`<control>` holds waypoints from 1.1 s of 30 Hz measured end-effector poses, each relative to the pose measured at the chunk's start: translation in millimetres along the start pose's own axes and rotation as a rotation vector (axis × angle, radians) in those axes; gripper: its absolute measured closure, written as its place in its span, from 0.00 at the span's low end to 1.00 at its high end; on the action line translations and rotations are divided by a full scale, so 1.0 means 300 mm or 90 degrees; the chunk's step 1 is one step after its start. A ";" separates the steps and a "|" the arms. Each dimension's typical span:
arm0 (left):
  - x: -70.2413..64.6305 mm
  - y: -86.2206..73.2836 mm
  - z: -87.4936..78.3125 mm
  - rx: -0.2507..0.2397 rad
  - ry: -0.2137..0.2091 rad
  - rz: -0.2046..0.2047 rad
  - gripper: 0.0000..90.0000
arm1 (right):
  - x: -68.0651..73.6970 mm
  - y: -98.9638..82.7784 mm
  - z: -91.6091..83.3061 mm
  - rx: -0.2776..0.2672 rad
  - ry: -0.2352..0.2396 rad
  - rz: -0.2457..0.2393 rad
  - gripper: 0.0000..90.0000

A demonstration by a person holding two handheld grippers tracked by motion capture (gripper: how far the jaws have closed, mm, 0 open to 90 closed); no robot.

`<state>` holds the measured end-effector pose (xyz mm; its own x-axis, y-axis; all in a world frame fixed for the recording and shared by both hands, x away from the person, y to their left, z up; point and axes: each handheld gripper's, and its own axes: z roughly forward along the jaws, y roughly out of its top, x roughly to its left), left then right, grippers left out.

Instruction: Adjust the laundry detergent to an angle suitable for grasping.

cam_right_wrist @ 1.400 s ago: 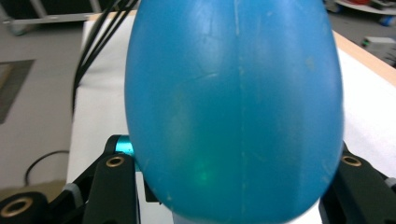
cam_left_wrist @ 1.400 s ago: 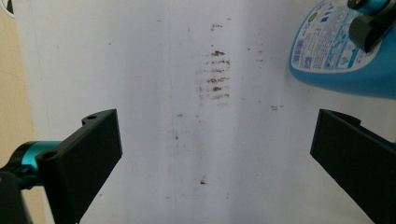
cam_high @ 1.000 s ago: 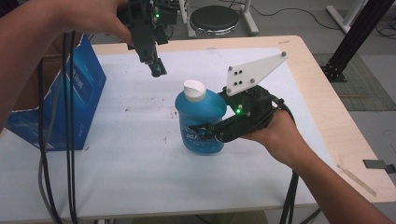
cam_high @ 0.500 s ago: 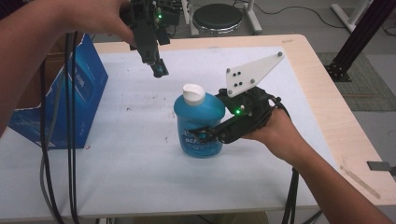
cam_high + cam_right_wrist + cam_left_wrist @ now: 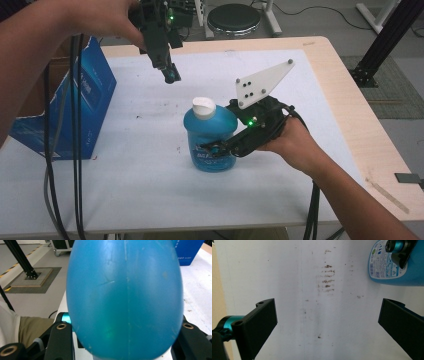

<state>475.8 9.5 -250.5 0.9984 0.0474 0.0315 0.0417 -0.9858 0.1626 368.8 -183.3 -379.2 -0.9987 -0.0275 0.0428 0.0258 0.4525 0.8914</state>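
Upright on the white desk [image 5: 150,190] stands a blue bottle [image 5: 210,142], its long axis vertical, white cap [image 5: 204,107] on top; its contents cannot be told. Right tongs [image 5: 220,149] clamp its lower body. Left tongs [image 5: 170,75] hang spread wide, empty, beyond the bottle. A blue box [image 5: 82,110] stands left of the bottle.

We are seeing the blue bottle [image 5: 210,140] sliding a little nearer to the blue box [image 5: 85,100], carried upright in the right gripper [image 5: 215,148], whose jaws are pressing on its two sides. The right hand [image 5: 292,142] is travelling with it, drawing slightly closer to the box as well. The left gripper [image 5: 171,75], jaws spread wide, is drifting a touch farther from the box, hanging above and beyond the bottle.
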 end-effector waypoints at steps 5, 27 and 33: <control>-0.001 -0.002 0.000 0.001 0.000 -0.002 0.02 | -0.009 -0.009 0.006 0.007 0.004 0.000 0.49; 0.003 -0.001 0.006 -0.001 -0.002 -0.005 0.02 | -0.008 -0.024 -0.009 0.005 0.006 0.006 0.48; 0.004 -0.002 0.004 0.000 -0.001 -0.004 0.02 | -0.007 -0.022 -0.010 0.006 0.005 0.008 0.46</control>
<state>477.1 10.0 -251.6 0.9981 0.0539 0.0292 0.0485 -0.9855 0.1627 370.9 -189.0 -383.8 -0.9979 -0.0279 0.0578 0.0385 0.4607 0.8867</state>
